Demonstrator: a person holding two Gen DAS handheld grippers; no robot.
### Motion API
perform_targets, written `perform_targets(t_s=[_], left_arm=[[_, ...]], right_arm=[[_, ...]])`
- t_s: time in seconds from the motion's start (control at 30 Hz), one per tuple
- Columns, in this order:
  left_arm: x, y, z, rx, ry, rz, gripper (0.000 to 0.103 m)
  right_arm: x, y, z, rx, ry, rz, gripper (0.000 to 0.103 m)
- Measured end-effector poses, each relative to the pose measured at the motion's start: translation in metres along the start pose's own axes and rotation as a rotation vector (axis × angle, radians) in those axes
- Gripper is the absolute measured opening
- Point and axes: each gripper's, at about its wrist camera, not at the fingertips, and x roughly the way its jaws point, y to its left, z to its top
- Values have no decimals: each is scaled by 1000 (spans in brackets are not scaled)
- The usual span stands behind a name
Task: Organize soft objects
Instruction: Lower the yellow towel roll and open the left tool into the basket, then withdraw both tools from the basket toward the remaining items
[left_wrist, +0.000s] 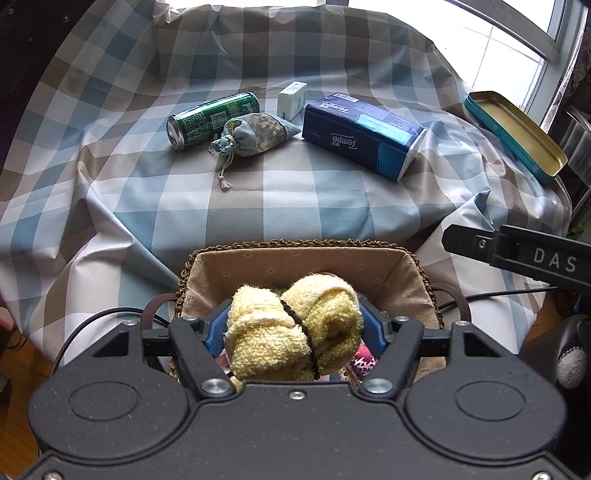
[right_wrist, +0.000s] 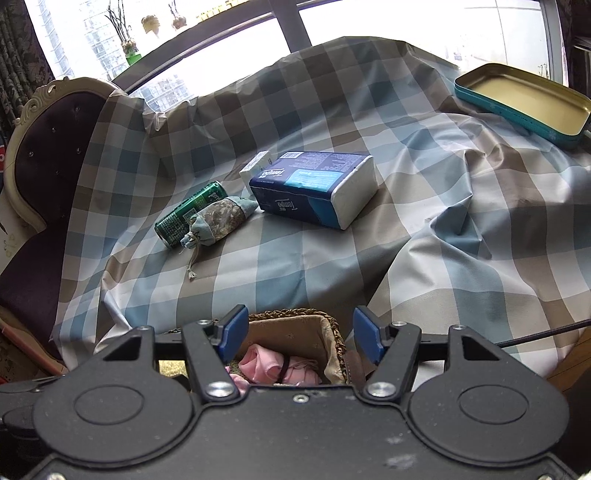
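- A yellow towel roll (left_wrist: 293, 328), bound by a black band, is clamped in the left tool (left_wrist: 293, 332) above the lined wicker basket (left_wrist: 295, 264).
- The right tool (right_wrist: 297, 334) is held released over the basket, where a pink cloth (right_wrist: 273, 369) lies.
- A drawstring pouch (left_wrist: 251, 131) is seen far on the checked counter (left_wrist: 295, 192), touching a green can (left_wrist: 210, 118).

Fuzzy terry towel (left_wrist: 293, 328); woven basket (left_wrist: 424, 280) w/ cloth lining.

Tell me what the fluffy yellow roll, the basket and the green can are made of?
The yellow roll, held in the left gripper, looks like terry cloth: fuzzy and looped, probably cotton. The basket seems woven from straw or grass, by its braided rim, with a beige fabric lining. The green can looks like thin painted metal, likely aluminium, with a shiny silver end.
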Motion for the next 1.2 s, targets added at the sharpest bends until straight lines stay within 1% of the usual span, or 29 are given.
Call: perform_targets(t_s=[0.27, 0.33, 0.4, 0.5, 0.73, 1.03, 1.2], left_arm=[[-5, 14, -9, -4, 10, 20, 66], [-4, 18, -9, -16, 9, 19, 73], [-3, 20, -9, -26, 5, 21, 74], [-3, 23, -7, -39, -2, 23, 82], [-2, 26, -8, -54, 0, 29, 82], [-1, 25, -8, -54, -6, 62, 82], [-2, 25, -7, -53, -26, 113, 82]], right_arm=[[1, 8, -4, -17, 13, 24, 63], [0, 10, -5, -24, 15, 30, 63], [0, 11, -6, -28, 16, 32, 63], [0, 12, -6, -30, 19, 36, 63], [0, 12, -6, -29, 24, 38, 63], [3, 12, -8, -30, 35, 39, 63], [4, 12, -9, -36, 46, 36, 63]])
